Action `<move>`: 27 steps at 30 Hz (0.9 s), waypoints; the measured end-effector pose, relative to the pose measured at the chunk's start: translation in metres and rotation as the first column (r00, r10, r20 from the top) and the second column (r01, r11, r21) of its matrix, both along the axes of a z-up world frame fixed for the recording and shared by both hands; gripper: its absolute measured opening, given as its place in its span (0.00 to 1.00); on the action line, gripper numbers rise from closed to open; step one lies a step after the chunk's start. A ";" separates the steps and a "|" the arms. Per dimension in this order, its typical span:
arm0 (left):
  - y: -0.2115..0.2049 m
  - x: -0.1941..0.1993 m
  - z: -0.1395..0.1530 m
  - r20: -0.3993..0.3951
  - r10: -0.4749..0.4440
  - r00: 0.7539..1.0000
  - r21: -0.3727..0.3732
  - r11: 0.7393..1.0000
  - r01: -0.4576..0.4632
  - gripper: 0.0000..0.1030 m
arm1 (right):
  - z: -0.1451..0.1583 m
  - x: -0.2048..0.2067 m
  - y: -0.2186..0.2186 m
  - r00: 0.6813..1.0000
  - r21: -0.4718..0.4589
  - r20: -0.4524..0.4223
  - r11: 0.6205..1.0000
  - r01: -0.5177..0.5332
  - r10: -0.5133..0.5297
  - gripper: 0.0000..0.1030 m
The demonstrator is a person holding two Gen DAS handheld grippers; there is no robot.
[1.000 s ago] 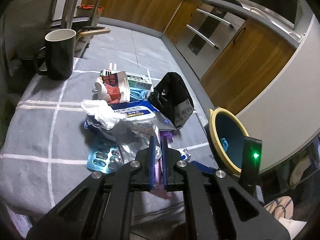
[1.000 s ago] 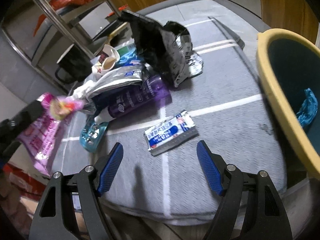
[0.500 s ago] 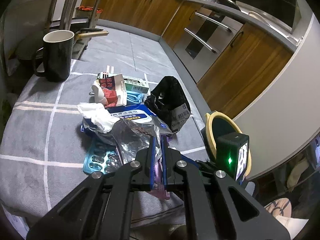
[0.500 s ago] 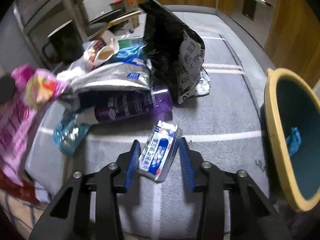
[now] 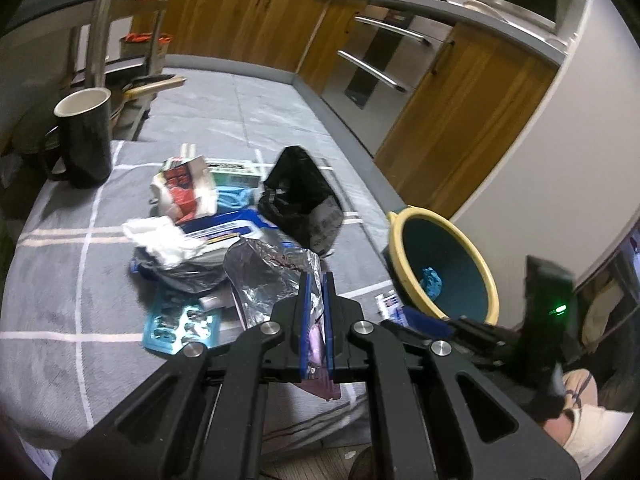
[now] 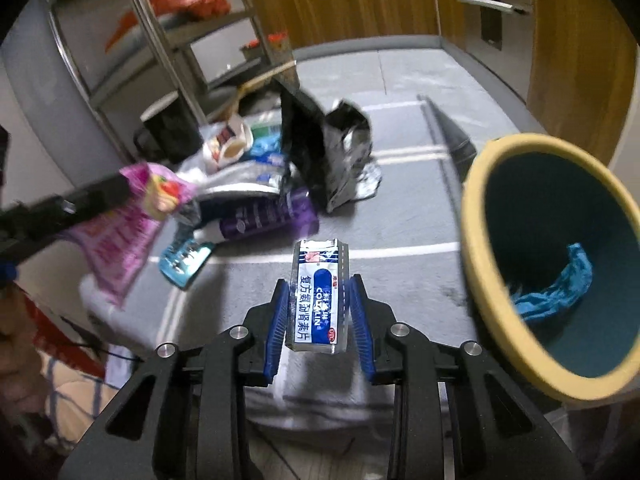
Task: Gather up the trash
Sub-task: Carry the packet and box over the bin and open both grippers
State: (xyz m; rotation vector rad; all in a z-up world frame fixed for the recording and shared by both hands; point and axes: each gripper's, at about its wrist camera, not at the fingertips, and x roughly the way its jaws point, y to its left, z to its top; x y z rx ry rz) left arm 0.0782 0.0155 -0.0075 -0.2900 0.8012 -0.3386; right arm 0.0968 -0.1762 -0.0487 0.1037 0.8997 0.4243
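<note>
Left wrist view: left claw [image 5: 316, 312] clenched on a pink wrapper [image 5: 314, 344], foil lining showing above the pads. The trash bin [image 5: 400, 258], yellow-rimmed and teal inside, sits off the worktop [image 5: 60, 288] edge, right of and slightly beyond this claw; one crumpled blue scrap [image 5: 431, 280] lies at its bottom. The rest of the litter is piled left and far of the claw, with a black mug [image 5: 86, 136] at far left.

Right wrist view: right claw [image 6: 318, 312] grasping a blue-and-white pill sachet [image 6: 318, 296] across its short sides, long axis pointing away along the fingers, lifted clear of the grey cloth. Jaws have just been closing, sachet between them. Bin mouth [image 6: 472, 184] gapes just right, tilted toward the claw. Right hand is nearer; a short carry rightward over the rim looks enough.
</note>
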 end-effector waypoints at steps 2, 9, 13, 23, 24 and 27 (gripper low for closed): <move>-0.007 0.000 0.001 0.005 -0.017 1.000 0.008 1.000 0.017 0.05 | 0.011 -0.007 -0.014 1.000 0.017 0.022 1.000 0.008 -0.008 0.31; -0.035 -0.002 0.006 0.026 -0.082 0.996 0.019 0.997 0.081 0.05 | 0.034 -0.025 -0.060 0.995 0.058 0.083 0.997 0.056 -0.061 0.31; -0.054 -0.004 0.012 0.054 -0.135 0.989 0.003 0.991 0.135 0.05 | 0.038 -0.032 -0.086 0.988 0.060 0.116 0.993 0.098 -0.104 0.31; -0.107 0.005 0.011 0.057 -0.228 0.972 0.033 0.973 0.226 0.05 | 0.021 -0.032 -0.143 0.961 0.126 0.112 0.963 0.240 -0.254 0.32; -0.113 0.007 0.011 0.057 -0.238 0.970 0.035 0.971 0.236 0.05 | 0.020 -0.031 -0.147 0.959 0.132 0.108 0.960 0.247 -0.261 0.32; -0.134 0.015 0.010 0.057 -0.269 0.961 0.044 0.963 0.267 0.05 | 0.015 -0.028 -0.157 0.952 0.141 0.101 0.952 0.273 -0.288 0.31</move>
